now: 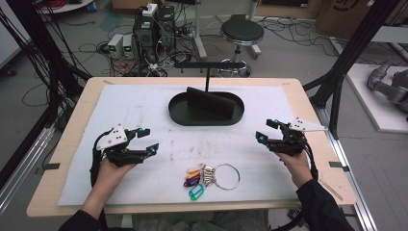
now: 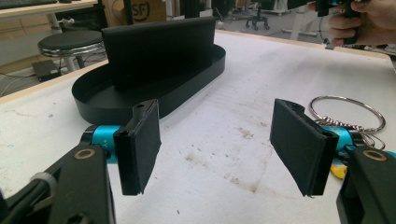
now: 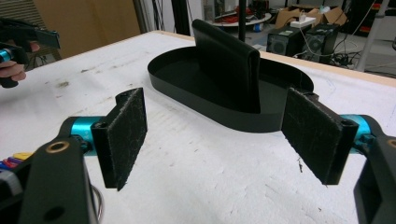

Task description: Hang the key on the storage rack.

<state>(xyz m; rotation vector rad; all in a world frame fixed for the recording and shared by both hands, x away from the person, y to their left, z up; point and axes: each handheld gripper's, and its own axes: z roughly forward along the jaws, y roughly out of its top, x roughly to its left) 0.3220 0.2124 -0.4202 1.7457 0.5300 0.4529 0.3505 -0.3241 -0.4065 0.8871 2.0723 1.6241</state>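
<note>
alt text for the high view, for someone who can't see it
Two hand-held grippers, left gripper and right gripper, hover open above a white mat, with a key ring of coloured tags between them. A black oval tray sits beyond.

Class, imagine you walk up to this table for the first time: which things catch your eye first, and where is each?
A black oval tray with an upright stand sits at the table's far middle. Near the front edge lies a large key ring with coloured tags. The left gripper and right gripper flank them, jaws open and empty.
</note>
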